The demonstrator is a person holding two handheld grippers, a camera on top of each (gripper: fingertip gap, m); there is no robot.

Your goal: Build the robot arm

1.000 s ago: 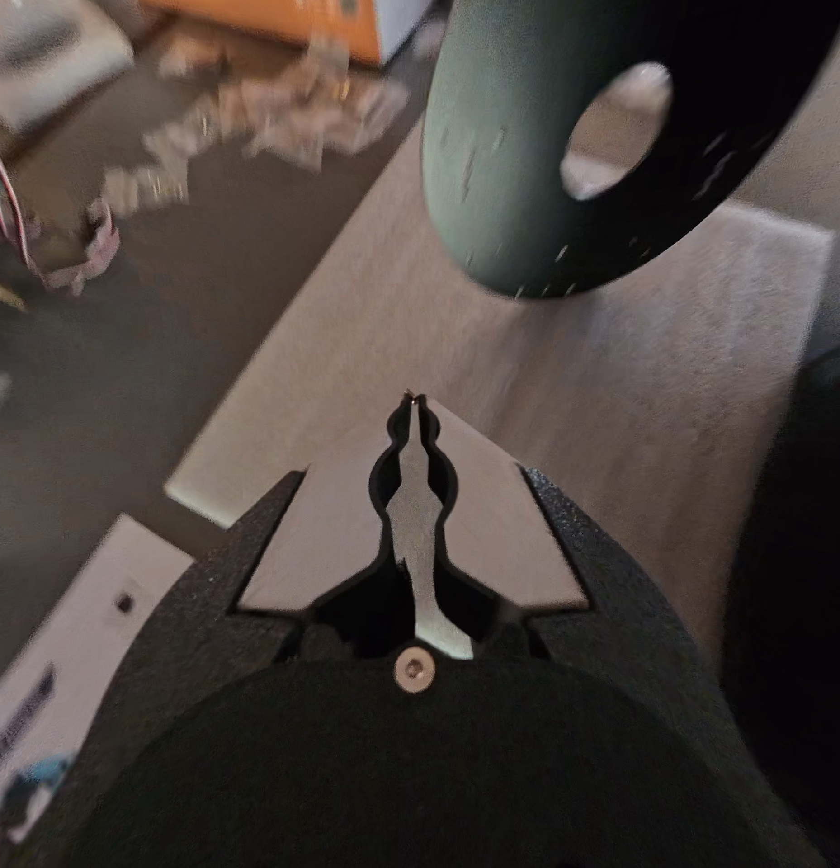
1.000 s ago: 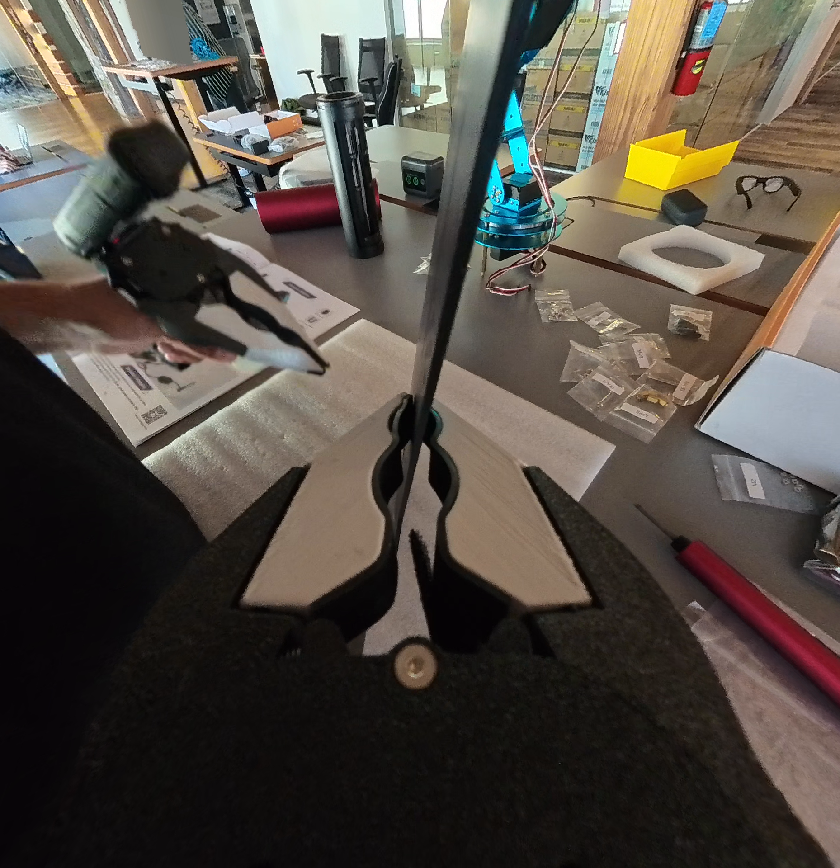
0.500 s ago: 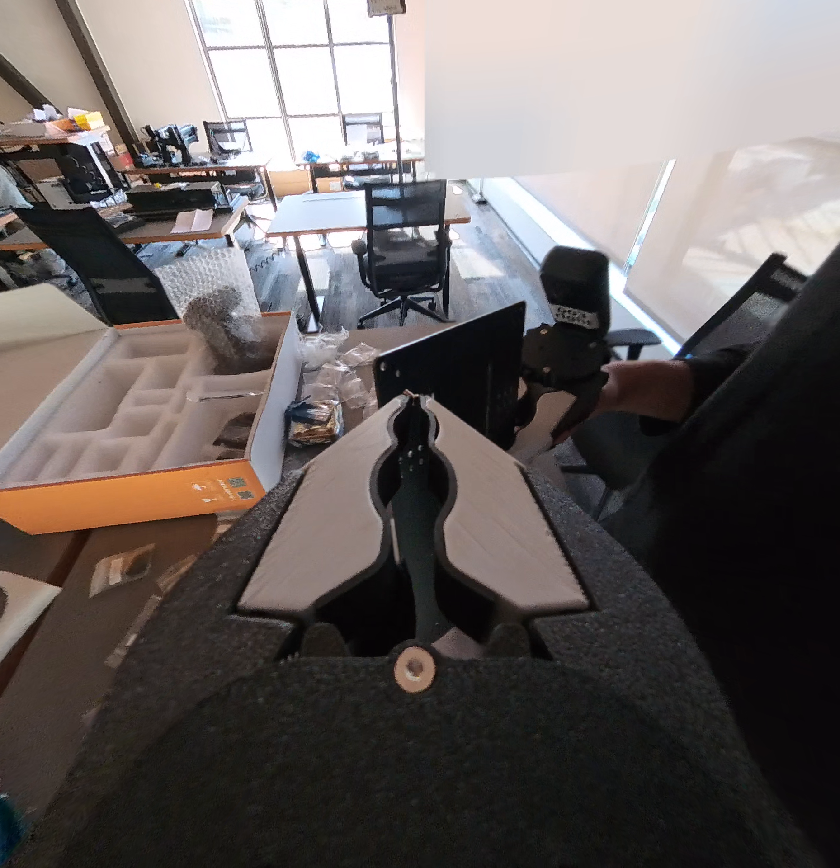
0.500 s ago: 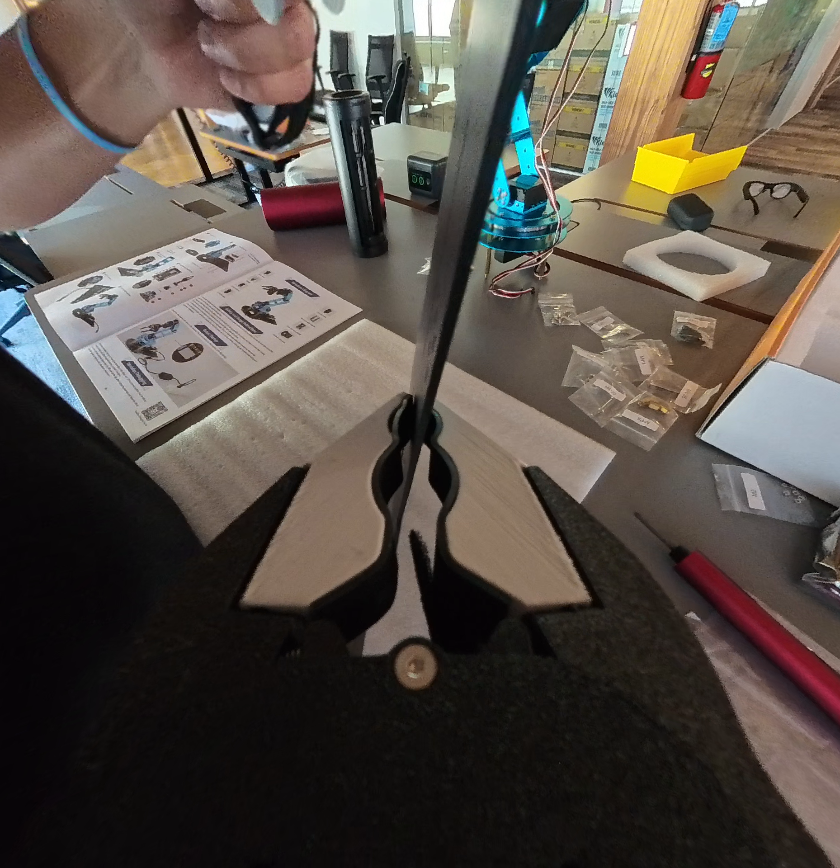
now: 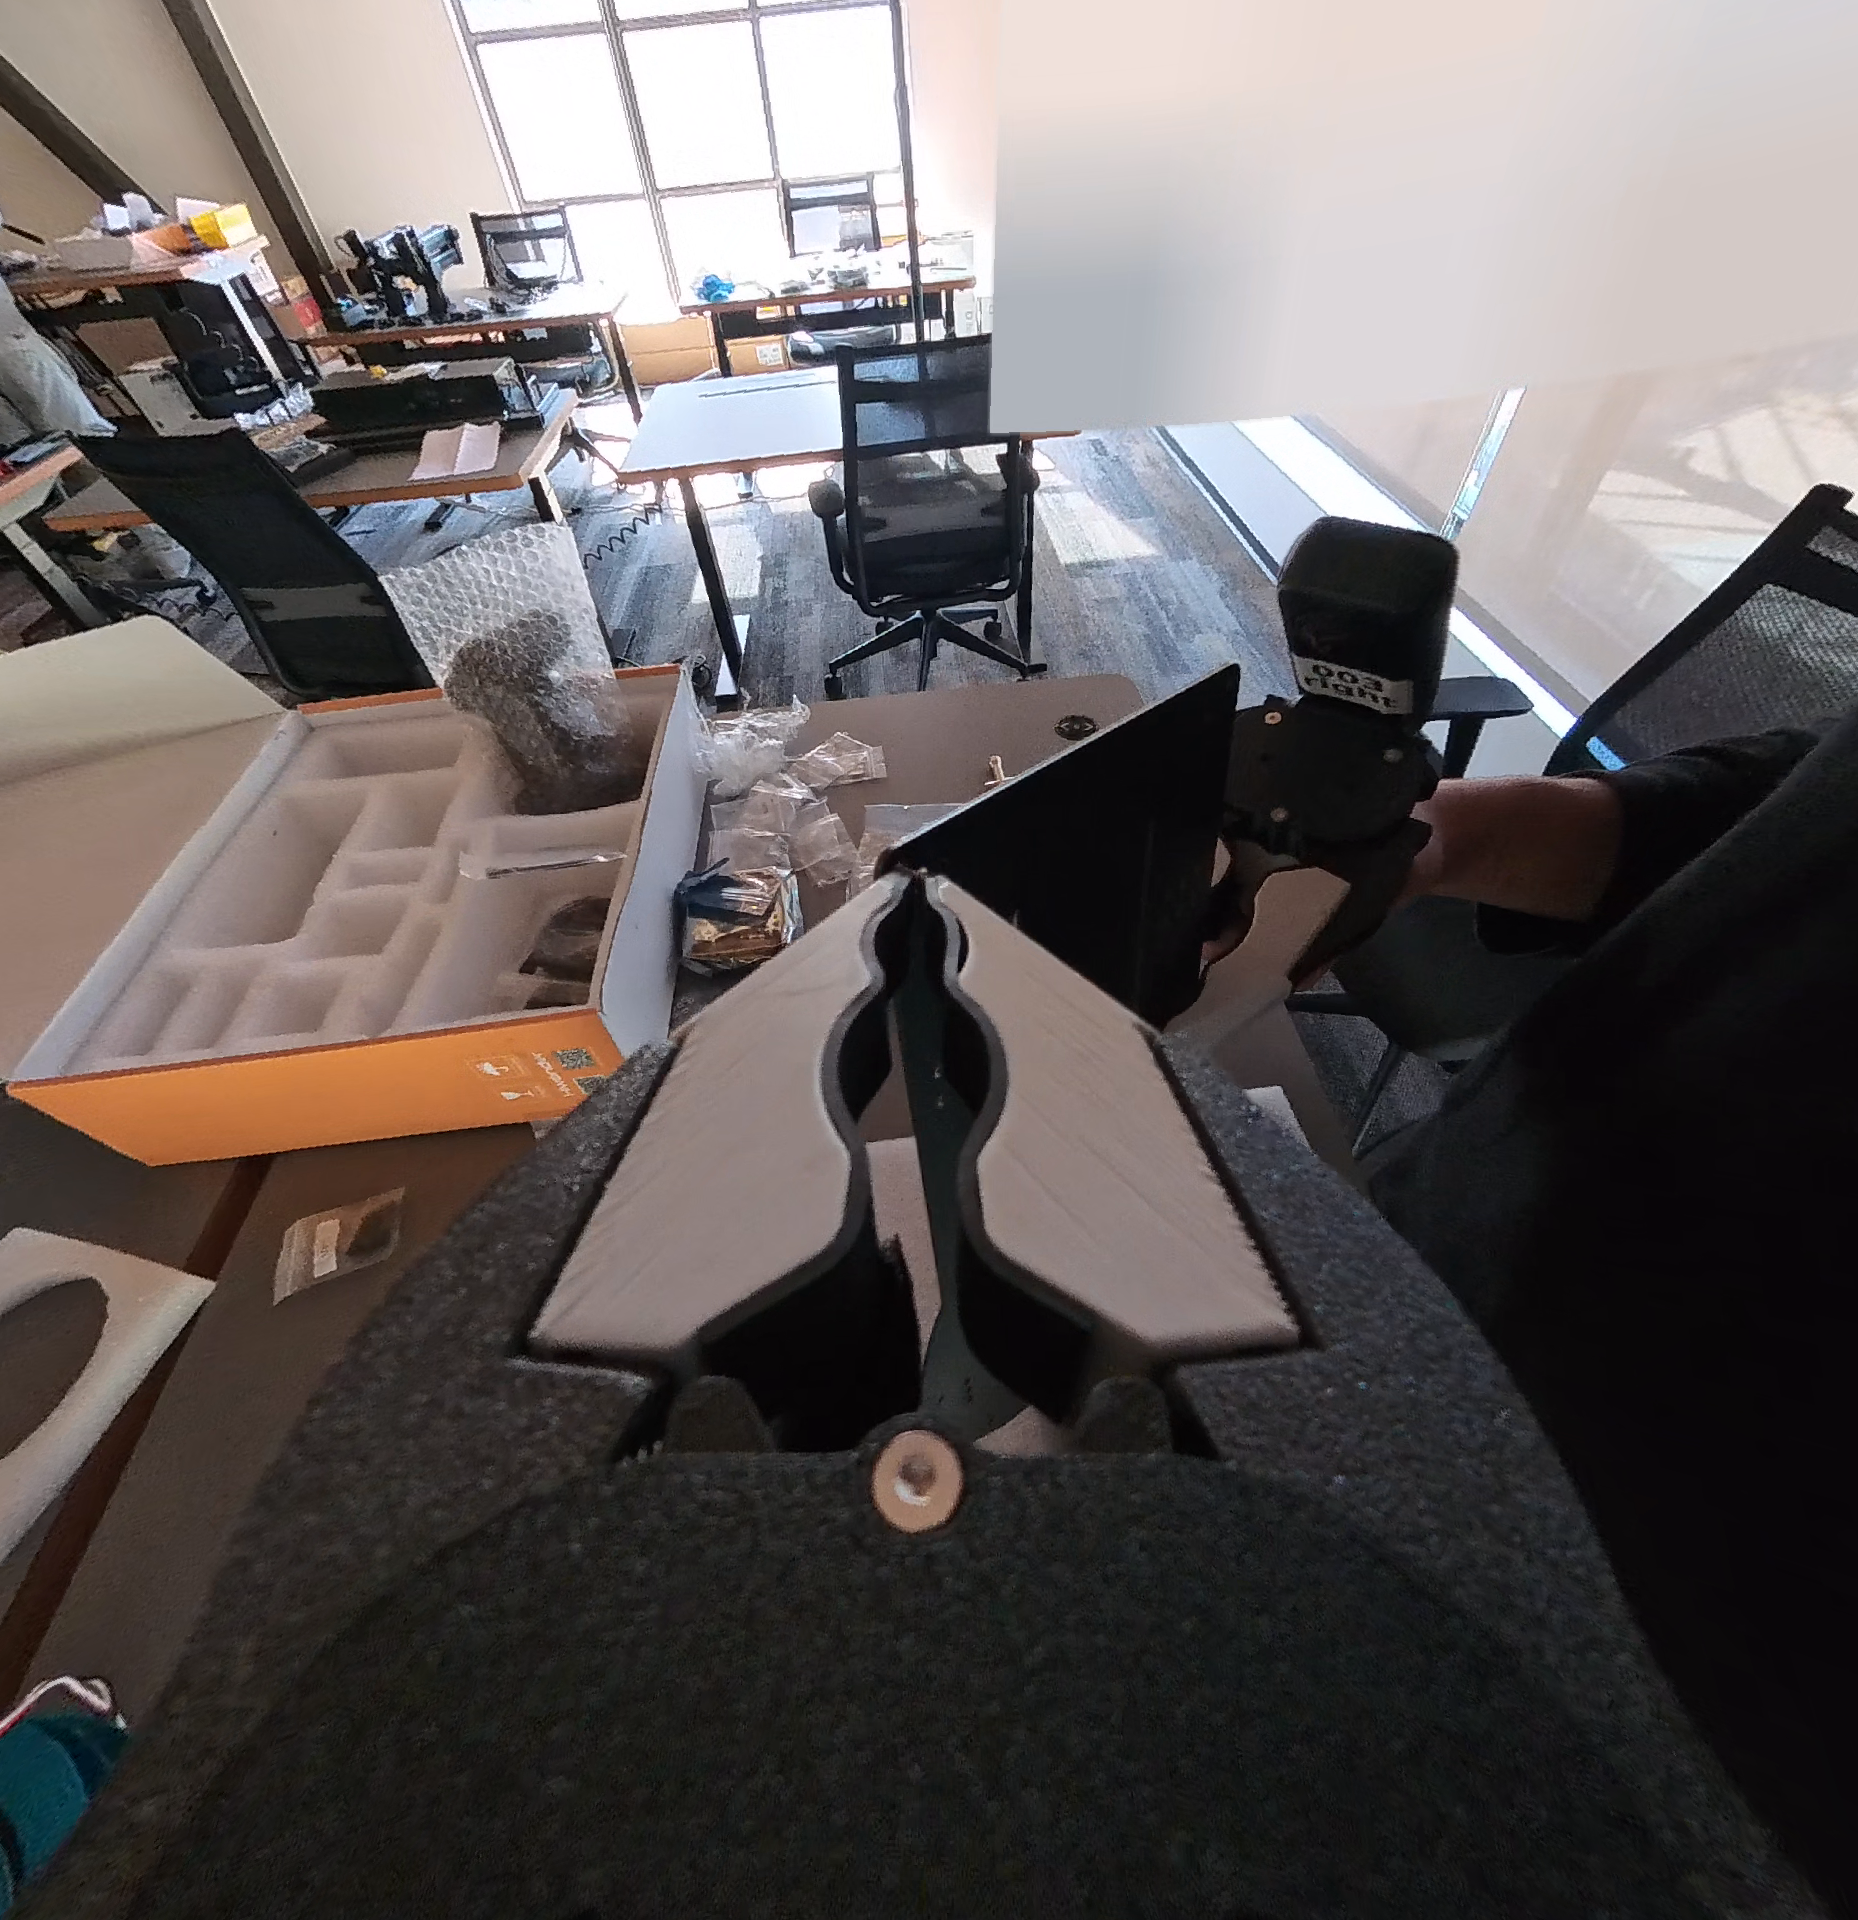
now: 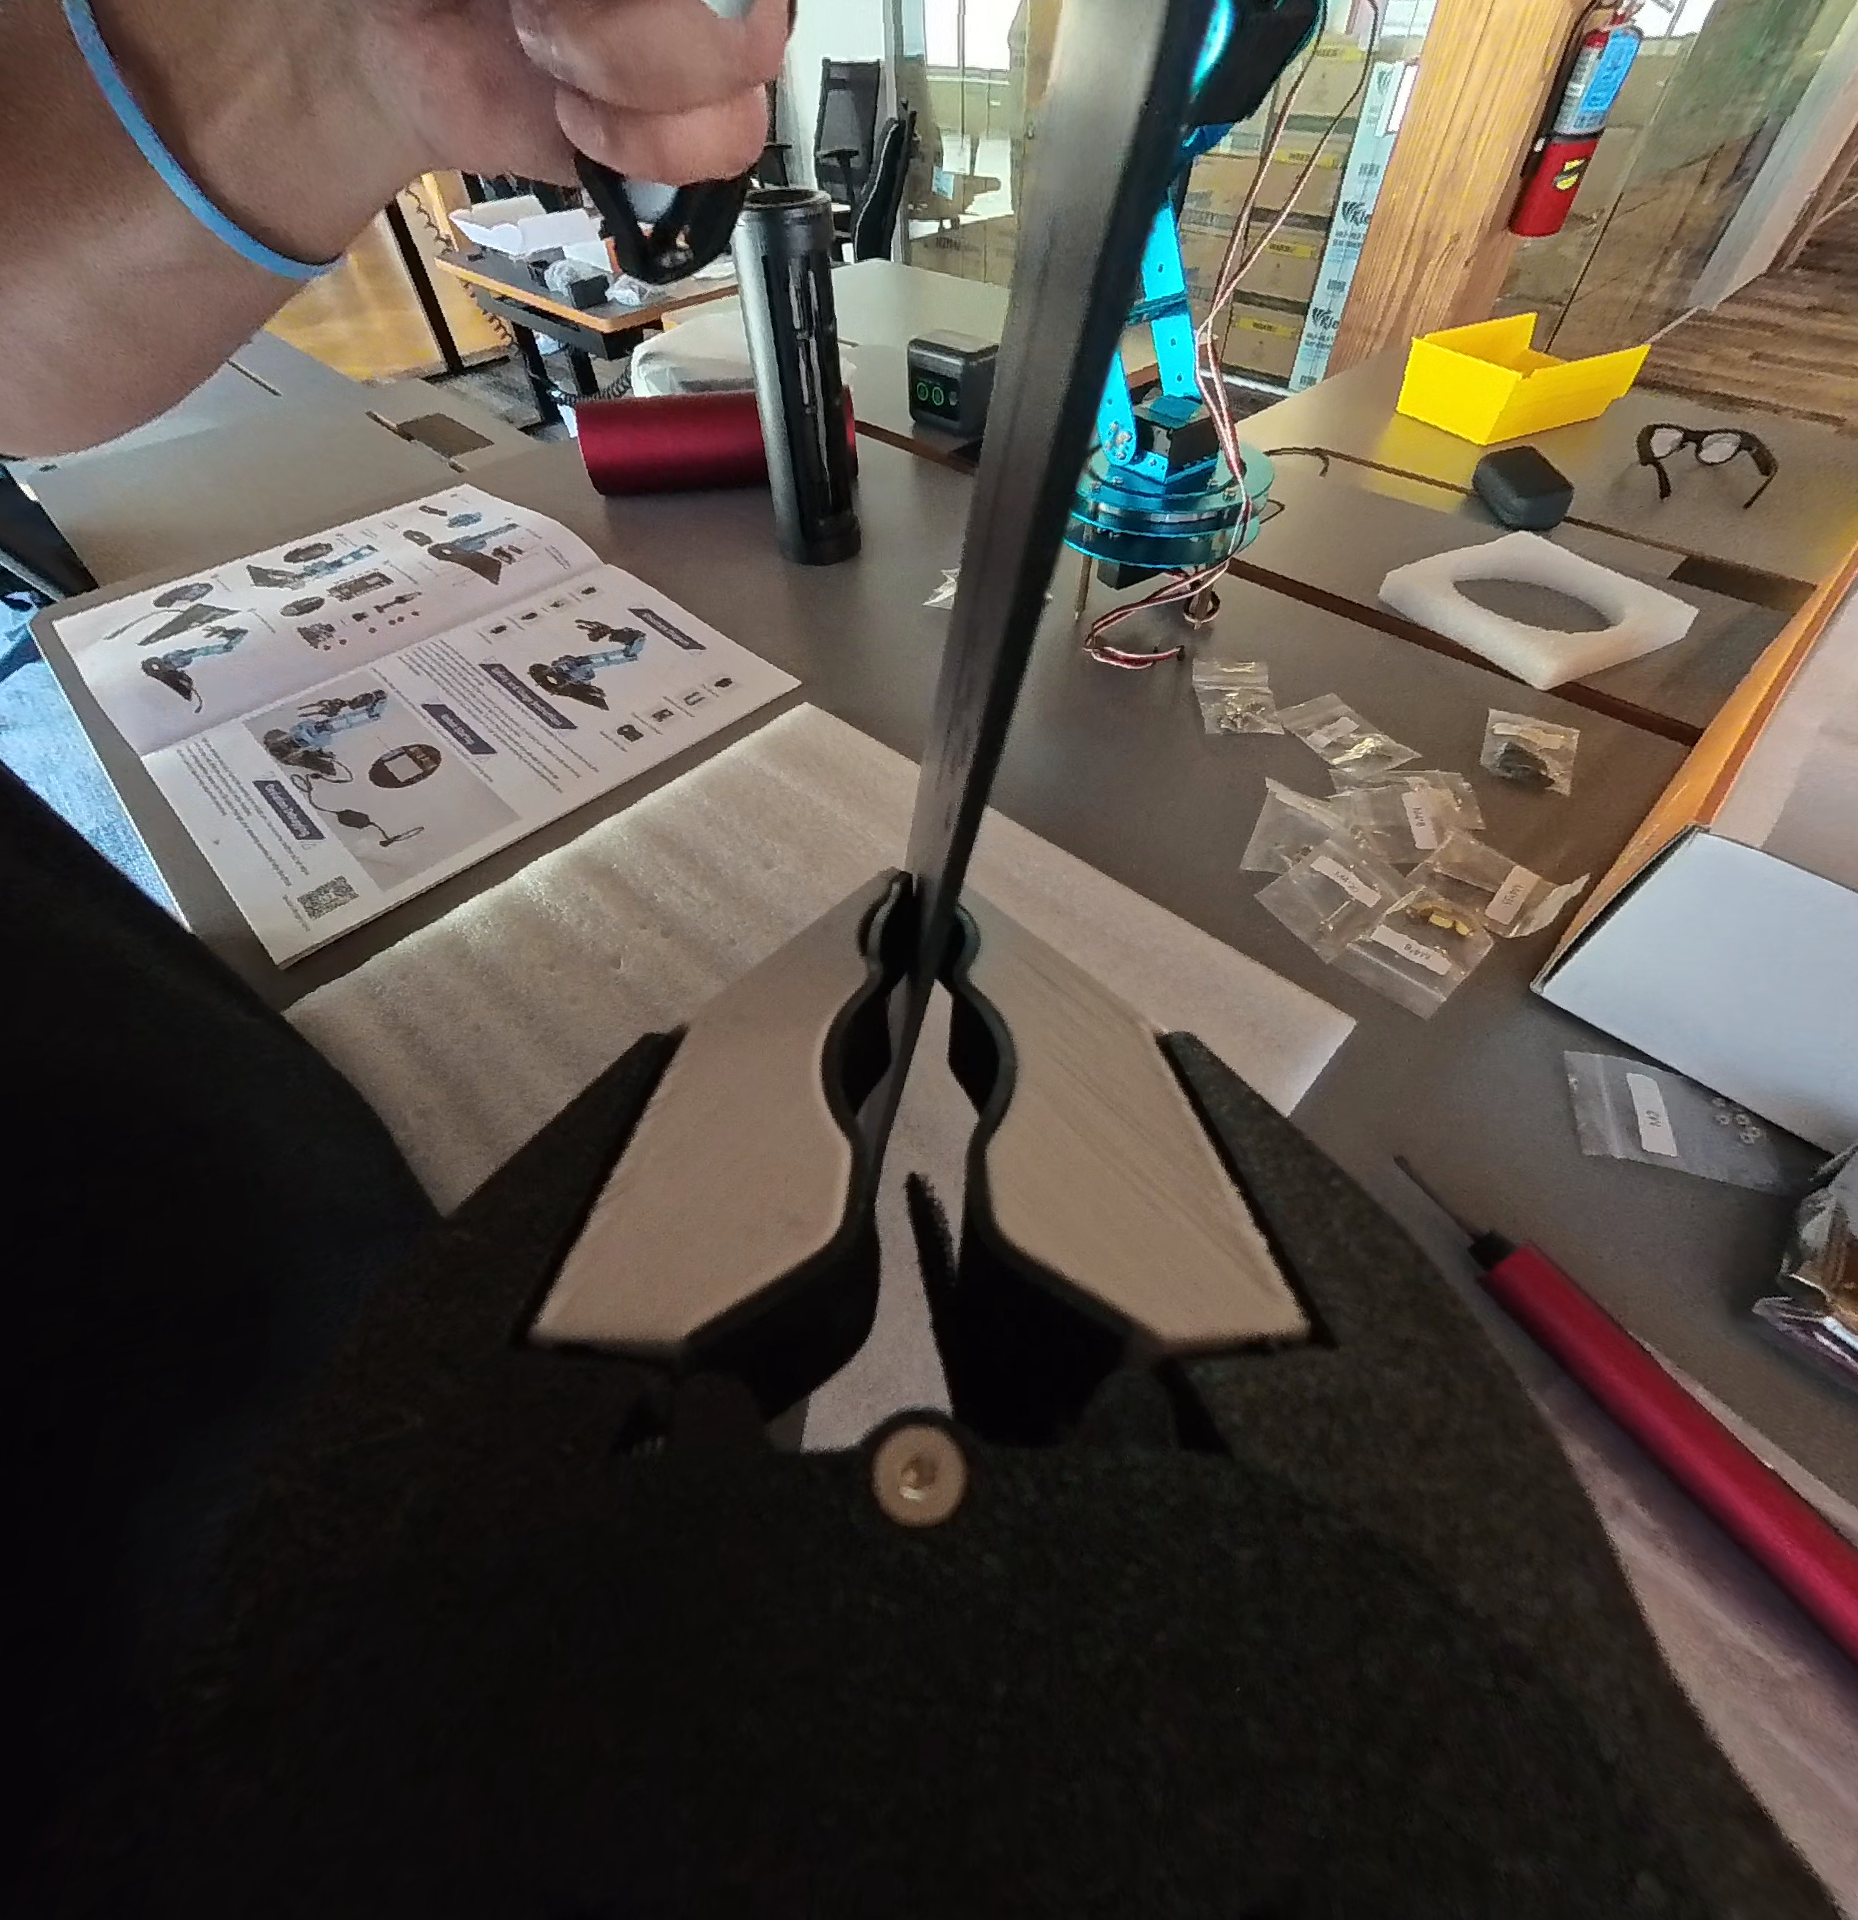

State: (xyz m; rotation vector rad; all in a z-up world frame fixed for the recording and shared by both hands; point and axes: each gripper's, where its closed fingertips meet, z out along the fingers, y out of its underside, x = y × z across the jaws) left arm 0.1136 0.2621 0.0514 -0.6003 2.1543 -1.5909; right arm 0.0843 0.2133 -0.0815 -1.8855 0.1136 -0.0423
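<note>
A flat black plate is held between both grippers. In the left wrist view my left gripper is shut on the plate; its thin edge runs back between the fingers. The right gripper grips the plate's far side, held by a person's hand. In the right wrist view my right gripper is shut on the plate, which shows edge-on and rises upright out of frame. A hand with a blue wristband holds the left gripper's handle at the top left.
An open orange box with a white foam insert lies left. On the grey table are a white foam sheet, an open manual, small parts bags, a blue robot arm base, a black cylinder and a red-handled screwdriver. Left tips to right tips: about 15 cm. The left gripper is farther from the red-handled screwdriver, some 35 cm, than the right, some 25 cm.
My left gripper swung up from above the foam sheet to the plate and now grips its edge. My right gripper kept hold of the plate and stayed almost still.
</note>
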